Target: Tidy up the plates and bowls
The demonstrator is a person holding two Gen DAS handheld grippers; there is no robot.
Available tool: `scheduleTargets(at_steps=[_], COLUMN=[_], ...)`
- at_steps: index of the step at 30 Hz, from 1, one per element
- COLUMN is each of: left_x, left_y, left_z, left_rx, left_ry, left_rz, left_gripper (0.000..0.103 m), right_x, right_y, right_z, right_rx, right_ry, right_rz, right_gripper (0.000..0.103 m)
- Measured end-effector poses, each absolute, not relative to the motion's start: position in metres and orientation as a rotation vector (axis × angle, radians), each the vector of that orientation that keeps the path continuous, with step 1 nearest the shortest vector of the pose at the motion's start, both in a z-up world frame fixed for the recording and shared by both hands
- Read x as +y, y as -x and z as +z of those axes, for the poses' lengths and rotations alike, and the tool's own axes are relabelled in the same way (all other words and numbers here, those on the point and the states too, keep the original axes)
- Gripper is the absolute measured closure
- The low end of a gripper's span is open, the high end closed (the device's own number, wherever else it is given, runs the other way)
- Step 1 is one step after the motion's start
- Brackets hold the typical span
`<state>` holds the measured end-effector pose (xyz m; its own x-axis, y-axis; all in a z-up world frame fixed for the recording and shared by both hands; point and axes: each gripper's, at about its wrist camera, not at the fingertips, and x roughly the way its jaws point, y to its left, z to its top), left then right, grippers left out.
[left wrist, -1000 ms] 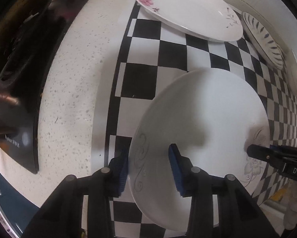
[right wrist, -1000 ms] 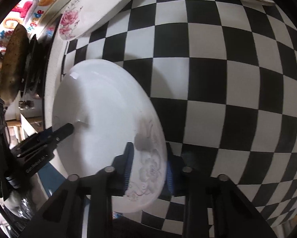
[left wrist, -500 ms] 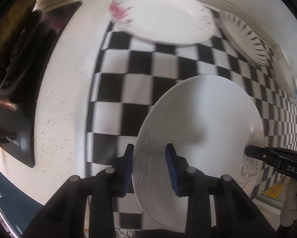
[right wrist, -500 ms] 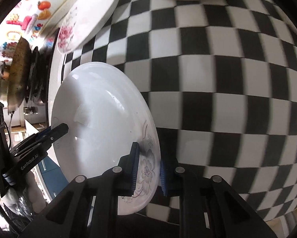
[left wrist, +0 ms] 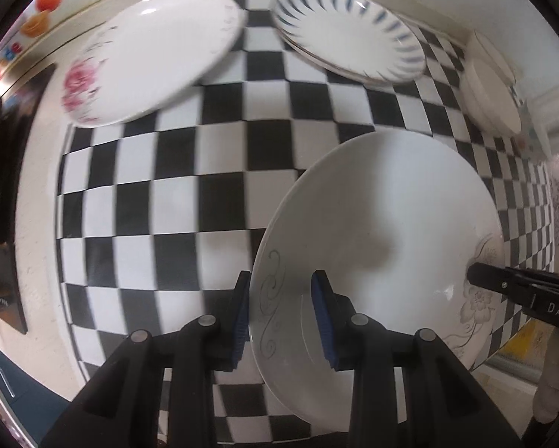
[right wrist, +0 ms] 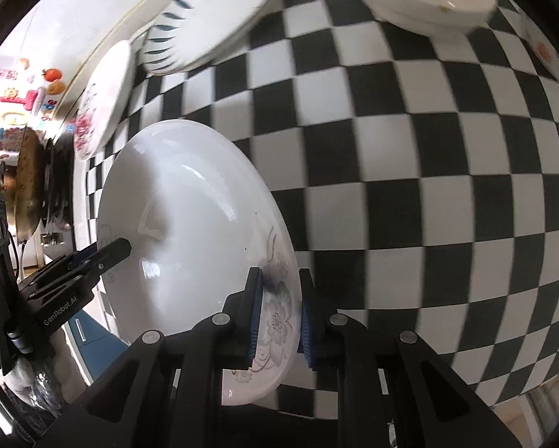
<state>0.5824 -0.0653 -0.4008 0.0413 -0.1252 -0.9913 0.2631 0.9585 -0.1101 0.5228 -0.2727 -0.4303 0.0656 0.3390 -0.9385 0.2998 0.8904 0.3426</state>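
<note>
The large glossy white ceramic plate with grey floral rim print (left wrist: 384, 231) is tilted above the black-and-white checkered cloth. The white plate with a pink rose motif (left wrist: 145, 63) lies at the far left of the cloth. The white plate with dark blue radial strokes (left wrist: 350, 33) tops a short stack beside it. Plain white stacked bowls (left wrist: 488, 93) sit far right.

bare black-and-white checkered cloth (left wrist: 190, 194) open in the middle, pink-flowered white plate (left wrist: 145, 56), blue-striped white plate (left wrist: 350, 33) and stacked white bowls (left wrist: 492, 93) lining its far edge
</note>
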Motion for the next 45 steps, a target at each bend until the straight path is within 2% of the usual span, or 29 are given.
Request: scheduleTargets(at_steps=[8,19,25,27,28,29,30,31,32,38,42,45], left_x=[-0.079,-0.078,-0.044,-0.02,-0.008,0.004,0.01,0.023,0.035,0.098,0.139,0.15], left_y=[-0.579,-0.588,-0.581,-0.586,-0.591,-0.598,-0.599,-0.609,-0.616,-0.682,-0.718,-0.741], left_z=[-0.426,-0.429,-0.391,-0.367,-0.354,-0.343,-0.335,-0.325,-0.319,-0.326,-0.351,-0.378], left_rx=[1.564,1.572,1.511,1.468,1.443,1.413,1.387,1.352,1.324,1.298,1.346,1.389], left_ry=[-0.144,-0.108,-0.018,0.046,0.072,0.093,0.107,0.123,0.13,0.202,0.277,0.286], left_rz=[-0.258,-0.2,-0.152,-0.13,-0.119,-0.104,-0.094,-0.084,-0.071,-0.001,-0.006,0.005], left_gripper=[0.074,0.073,0.073,0.073,0.073,0.07,0.069,0.068,0.067,0.067,0.068,0.068], right_x=[-0.283,-0.286,-0.292,-0.296,-0.297,-0.296,-0.294,-0.291,-0.285,-0.222,-0.169,-0.146], right_y=[-0.507,-0.515,-0.523,-0.528,-0.534,-0.54,-0.548,-0.558,-0.573,-0.669,-0.737,-0.781], right_z=[-0.464,-0.468,-0.437,-0.409,-0.395,-0.384,-0.371,-0.359,-0.345,-0.334,-0.351,-0.373], right_rx=[1.583,1.627,1.62,1.567,1.531,1.5,1.455,1.403,1.333,1.302,1.341,1.379], right_ry=[-0.529,-0.475,-0.426,-0.466,-0.481,-0.494,-0.514,-0.541,-0.58,-0.471,-0.347,-0.288], right_rz=[0.054,0.137,0.141,0.162,0.173,0.18,0.189,0.205,0.242,0.269,0.288,0.288], right_gripper=[0.083,0.083,0.082,0.077,0.065,0.046,0.034,0.016,0.01,0.01,0.011,0.017])
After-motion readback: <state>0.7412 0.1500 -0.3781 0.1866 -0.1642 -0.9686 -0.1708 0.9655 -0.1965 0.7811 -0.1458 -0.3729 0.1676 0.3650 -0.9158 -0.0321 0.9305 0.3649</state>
